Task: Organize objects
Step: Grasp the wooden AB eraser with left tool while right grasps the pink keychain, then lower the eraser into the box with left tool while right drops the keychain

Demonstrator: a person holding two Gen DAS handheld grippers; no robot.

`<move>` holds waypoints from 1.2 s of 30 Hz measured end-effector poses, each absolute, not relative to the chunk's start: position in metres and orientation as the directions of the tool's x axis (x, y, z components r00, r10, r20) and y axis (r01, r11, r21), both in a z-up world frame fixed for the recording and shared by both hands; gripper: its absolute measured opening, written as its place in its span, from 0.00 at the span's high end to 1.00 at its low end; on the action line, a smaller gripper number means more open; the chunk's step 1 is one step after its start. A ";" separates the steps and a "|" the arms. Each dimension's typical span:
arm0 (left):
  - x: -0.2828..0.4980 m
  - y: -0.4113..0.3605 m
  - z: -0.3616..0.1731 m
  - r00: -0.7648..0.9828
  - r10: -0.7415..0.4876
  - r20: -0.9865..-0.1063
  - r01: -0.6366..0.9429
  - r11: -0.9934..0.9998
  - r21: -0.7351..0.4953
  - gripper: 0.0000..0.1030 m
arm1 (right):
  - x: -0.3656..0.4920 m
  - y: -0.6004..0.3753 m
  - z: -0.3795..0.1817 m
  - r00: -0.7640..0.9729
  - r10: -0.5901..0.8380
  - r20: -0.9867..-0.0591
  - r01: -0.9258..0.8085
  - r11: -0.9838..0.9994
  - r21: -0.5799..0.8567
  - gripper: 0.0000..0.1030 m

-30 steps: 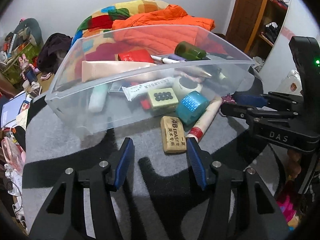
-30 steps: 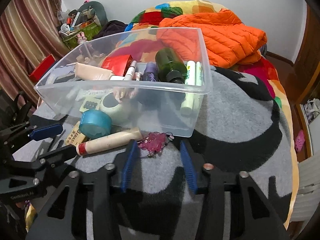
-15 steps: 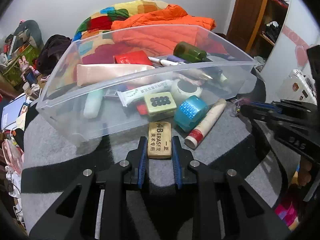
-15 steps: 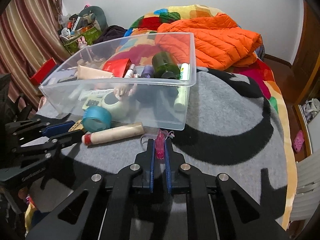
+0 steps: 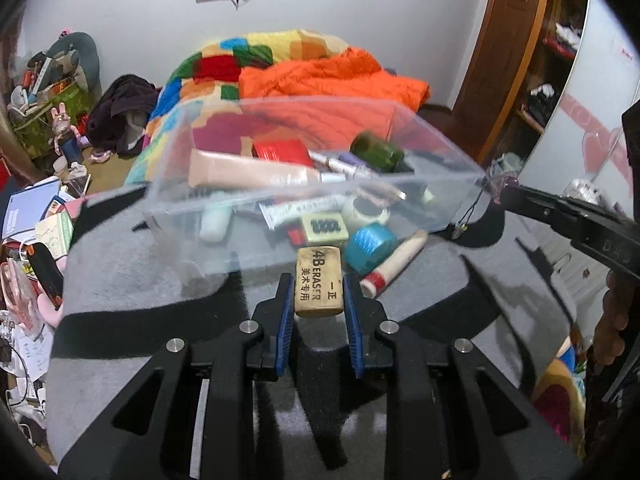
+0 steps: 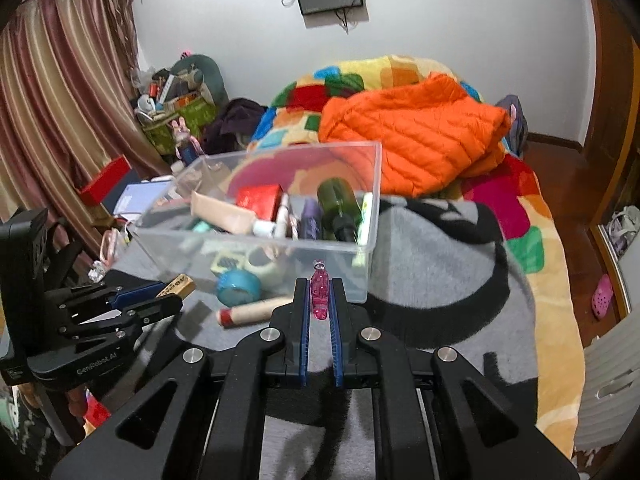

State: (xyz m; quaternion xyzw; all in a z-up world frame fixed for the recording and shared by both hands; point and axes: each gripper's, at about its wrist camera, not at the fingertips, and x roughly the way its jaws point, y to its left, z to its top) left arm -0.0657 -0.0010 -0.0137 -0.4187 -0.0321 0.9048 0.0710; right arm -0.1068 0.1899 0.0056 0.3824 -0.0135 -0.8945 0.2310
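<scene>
Since a second ago both tools have closed on their objects and lifted them off the grey blanket [image 6: 432,272]. The left tool [image 5: 319,294] is clenched on the tan eraser [image 5: 319,282], its blue pads pressing the eraser's long sides, the printed face up. The right tool [image 6: 320,300] grips a small pink charm [image 6: 319,294] that stands upright between its nearly shut pads; in the left wrist view the charm's cord dangles from its tip near the bin's right corner. The clear plastic bin [image 6: 370,216] sits on the blanket on the bed, holding a beige tube [image 5: 248,170], a red box [image 5: 280,148] and a dark green bottle [image 5: 378,154]. Just outside the bin's near wall lie a blue tape roll [image 5: 370,246] and a cream stick with a red band [image 5: 394,266], touching each other
</scene>
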 end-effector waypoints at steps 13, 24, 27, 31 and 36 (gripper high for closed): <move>-0.069 -0.021 0.032 -0.734 0.144 -0.663 -0.069 -0.988 -0.138 0.77 | -0.113 0.179 0.055 -0.675 -0.463 -0.575 0.435 -0.878 0.198 0.92; -0.110 -0.027 0.024 -0.718 0.133 -0.683 -0.057 -0.990 -0.133 0.77 | -0.152 0.151 0.028 -0.625 -0.463 -0.628 0.423 -0.878 0.227 0.92; -0.121 -0.030 0.013 -0.693 0.149 -0.705 -0.055 -0.987 -0.154 0.77 | -0.164 0.146 0.011 -0.598 -0.445 -0.667 0.411 -0.884 0.222 0.92; -0.133 -0.028 0.003 -0.672 0.150 -0.725 -0.056 -0.987 -0.151 0.77 | -0.174 0.143 -0.003 -0.574 -0.423 -0.701 0.402 -0.891 0.209 0.92; -0.141 -0.025 -0.004 -0.657 0.151 -0.738 -0.065 -0.987 -0.144 0.77 | -0.182 0.144 -0.016 -0.551 -0.405 -0.730 0.385 -0.899 0.208 0.92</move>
